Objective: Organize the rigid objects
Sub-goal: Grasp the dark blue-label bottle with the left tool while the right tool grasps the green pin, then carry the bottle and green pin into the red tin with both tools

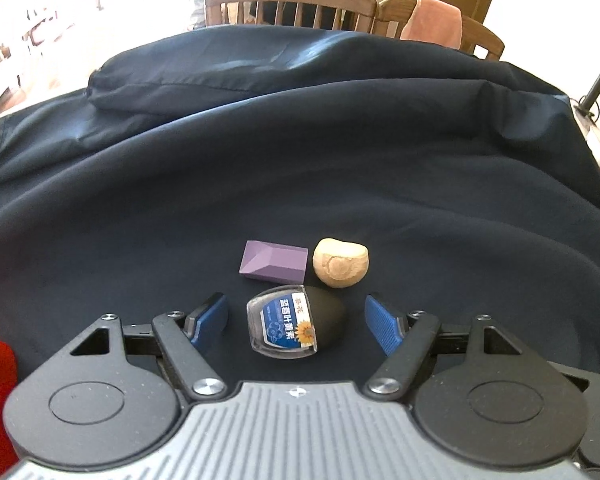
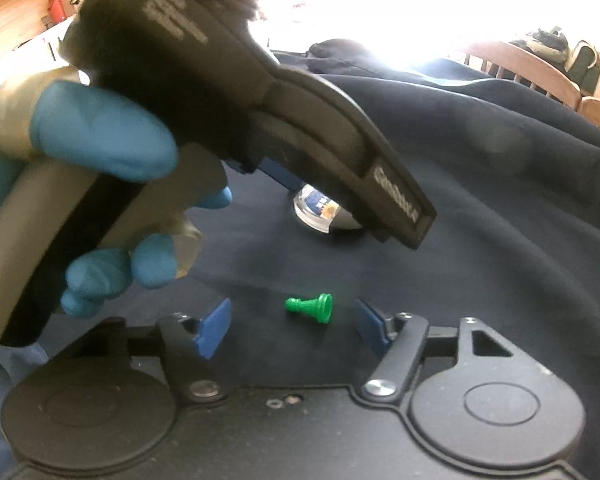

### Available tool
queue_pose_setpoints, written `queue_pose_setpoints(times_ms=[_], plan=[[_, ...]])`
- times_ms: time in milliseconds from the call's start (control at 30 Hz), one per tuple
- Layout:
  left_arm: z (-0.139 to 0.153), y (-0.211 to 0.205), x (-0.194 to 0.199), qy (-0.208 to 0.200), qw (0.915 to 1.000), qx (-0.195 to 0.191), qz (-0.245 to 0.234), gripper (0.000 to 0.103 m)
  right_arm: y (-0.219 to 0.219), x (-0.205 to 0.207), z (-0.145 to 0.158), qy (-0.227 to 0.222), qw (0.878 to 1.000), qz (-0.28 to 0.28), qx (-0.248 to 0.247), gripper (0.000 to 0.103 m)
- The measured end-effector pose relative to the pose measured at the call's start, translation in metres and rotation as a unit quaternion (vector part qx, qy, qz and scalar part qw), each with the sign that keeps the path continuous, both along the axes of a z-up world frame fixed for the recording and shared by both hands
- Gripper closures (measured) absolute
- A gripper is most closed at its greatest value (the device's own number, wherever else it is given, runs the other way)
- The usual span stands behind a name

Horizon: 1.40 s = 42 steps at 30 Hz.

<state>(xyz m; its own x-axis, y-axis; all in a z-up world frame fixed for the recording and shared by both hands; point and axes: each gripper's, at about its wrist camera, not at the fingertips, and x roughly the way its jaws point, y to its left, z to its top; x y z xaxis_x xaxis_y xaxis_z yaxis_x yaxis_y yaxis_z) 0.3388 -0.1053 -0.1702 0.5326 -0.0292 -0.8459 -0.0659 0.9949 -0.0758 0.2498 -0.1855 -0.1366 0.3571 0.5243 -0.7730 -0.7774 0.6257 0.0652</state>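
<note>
The left gripper (image 1: pixel 296 316) points down at a dark blue cloth (image 1: pixel 420 184) that covers the table; its jaws stand spread, and a black egg-shaped case with a clear lid and a blue label (image 1: pixel 294 322) lies between them, a gap left on each side, so neither blue pad (image 1: pixel 210 318) touches it; just past the jaw tips a purple block (image 1: pixel 274 262) lies on the cloth, and a pale round stone (image 1: pixel 340 263) sits just beside it on the right, both beyond the case and clear of the pads; further off the cloth rises in folds, with wooden chairs (image 1: pixel 292 4) behind it.

The right gripper (image 2: pixel 292 322) also points down at the cloth (image 2: pixel 500 240); its jaws are apart, and a small green pawn (image 2: pixel 310 307) lies on its side between them, nearer the right pad than the left, touching neither; ahead of these jaws and above them, a hand in a blue glove (image 2: pixel 100 144) holds the handle of the left gripper, whose black body crosses the view; under its front end the case (image 2: pixel 324 216) shows in part, well beyond the pawn.
</note>
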Motion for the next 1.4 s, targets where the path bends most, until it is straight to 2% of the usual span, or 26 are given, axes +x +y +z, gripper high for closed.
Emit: queue_pose_setpoints(times_ms=[400,467,533,600,933,1400], plan=[[-0.004,-0.006,-0.011,-0.017,0.9991,0.039,-0.006,0.028,0.004,-0.018,0.0,-0.03,0.999,0.006,-0.008,0.059],[-0.004,-0.007,-0.013,-0.019,0.9989,0.042,-0.006,0.032,0.003,-0.019,0.0,-0.03,1.0,0.001,-0.005,0.067],[-0.003,-0.007,-0.014,-0.021,0.9988,0.043,-0.007,0.043,0.001,-0.017,0.001,-0.029,1.0,-0.004,-0.003,0.073],[-0.001,-0.007,-0.015,-0.022,0.9988,0.043,-0.007,0.049,0.0,-0.017,0.003,-0.028,1.0,-0.007,-0.002,0.079],[0.005,-0.001,-0.023,-0.011,0.9991,0.04,0.006,0.049,-0.01,-0.017,0.013,-0.017,0.999,-0.027,0.009,0.08],[0.042,0.022,-0.066,-0.017,0.999,0.014,0.039,0.049,-0.035,-0.025,0.043,-0.01,0.998,-0.059,0.025,0.08]])
